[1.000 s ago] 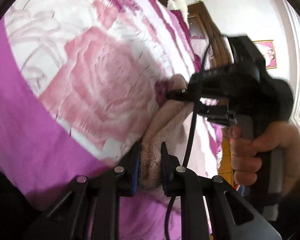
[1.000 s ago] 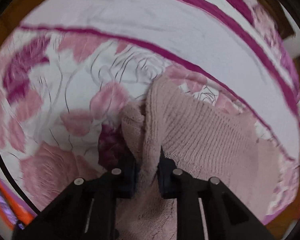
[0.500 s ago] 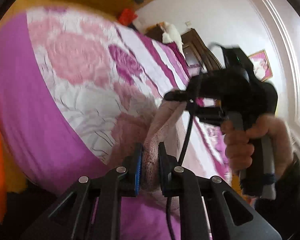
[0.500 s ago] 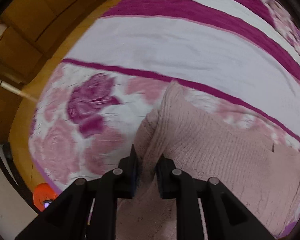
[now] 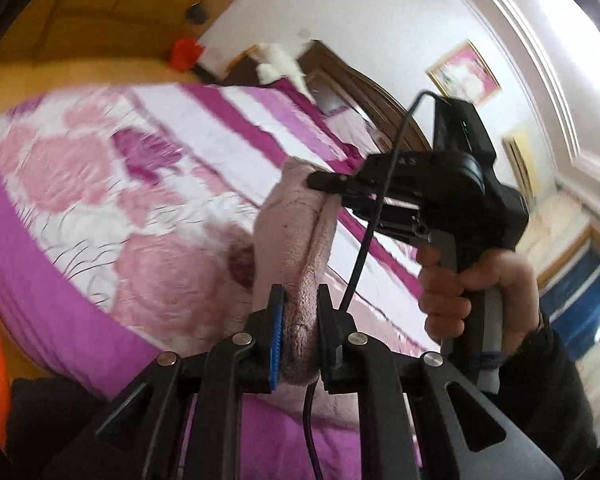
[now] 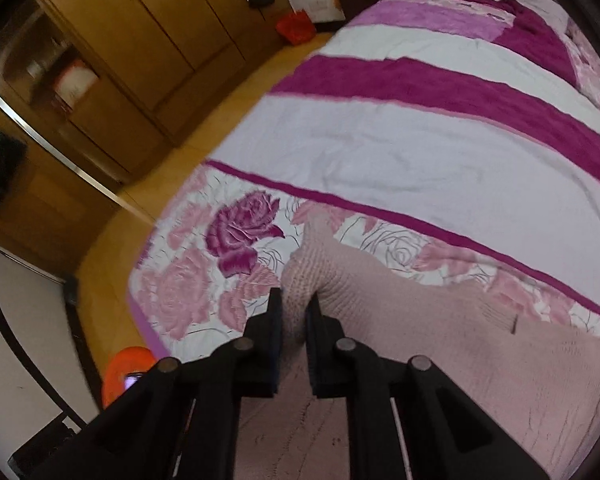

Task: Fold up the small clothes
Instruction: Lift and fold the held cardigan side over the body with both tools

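A pale pink knitted garment (image 6: 440,340) lies on the bed, one edge lifted off the floral bedspread (image 6: 400,152). My left gripper (image 5: 299,308) is shut on a bunched fold of that garment (image 5: 296,248). The right gripper (image 5: 320,181), seen in the left wrist view held by a person's hand (image 5: 460,288), pinches the same edge farther along. In the right wrist view my right gripper (image 6: 294,312) has its jaws closing tighter on a fold of the knit, which fills the gap between them. The cloth stretches taut between both grippers above the bed.
The bed's pink and purple cover (image 5: 120,184) fills the left. A wooden wardrobe (image 6: 120,60) and yellow floor (image 6: 172,184) lie beyond the bed's edge. An orange object (image 6: 126,372) sits on the floor. A dark headboard (image 5: 360,92) and framed picture (image 5: 464,70) stand at the wall.
Both grippers have risen from the bedspread with the pink garment's edge in them, and both views now tilt up to take in much more of the room.
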### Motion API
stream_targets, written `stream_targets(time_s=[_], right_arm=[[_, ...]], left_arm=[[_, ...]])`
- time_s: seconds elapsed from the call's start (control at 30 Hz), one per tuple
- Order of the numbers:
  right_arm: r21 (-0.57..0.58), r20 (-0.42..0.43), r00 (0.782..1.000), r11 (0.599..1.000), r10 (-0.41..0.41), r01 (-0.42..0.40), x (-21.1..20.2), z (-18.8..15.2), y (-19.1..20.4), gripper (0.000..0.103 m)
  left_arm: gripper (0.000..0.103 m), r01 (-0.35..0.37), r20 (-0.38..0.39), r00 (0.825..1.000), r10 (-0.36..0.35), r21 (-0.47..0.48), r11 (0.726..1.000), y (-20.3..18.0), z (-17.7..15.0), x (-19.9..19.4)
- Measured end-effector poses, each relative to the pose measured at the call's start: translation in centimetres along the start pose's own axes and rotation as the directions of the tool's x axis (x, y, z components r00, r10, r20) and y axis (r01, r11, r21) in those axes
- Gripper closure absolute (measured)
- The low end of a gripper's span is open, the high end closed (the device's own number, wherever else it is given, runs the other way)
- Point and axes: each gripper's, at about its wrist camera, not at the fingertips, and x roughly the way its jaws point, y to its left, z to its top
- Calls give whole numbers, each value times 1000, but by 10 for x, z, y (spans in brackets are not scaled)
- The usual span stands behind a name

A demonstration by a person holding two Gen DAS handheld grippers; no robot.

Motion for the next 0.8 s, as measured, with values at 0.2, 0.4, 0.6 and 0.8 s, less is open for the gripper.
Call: stream_targets(time_s=[0.2, 0.4, 0.6, 0.8], right_arm=[[-12, 77, 992, 995, 99, -98, -60, -11, -33, 93], [-54, 121, 992, 998, 40, -33, -107, -34, -72, 93], [13, 145, 988, 998, 51, -54, -135, -68, -145, 93], [128, 241, 964, 981, 114, -148, -147, -97, -220, 93]], left_arm=[[103, 19, -21, 1000, -17, 122, 992, -58, -10, 12], [103, 50, -82, 996, -32, 230, 972, -110, -32, 32], [103, 55, -144, 990, -5, 348, 936, -154, -68, 58], [103, 42, -214, 975, 62, 448, 893, -194, -103, 93]])
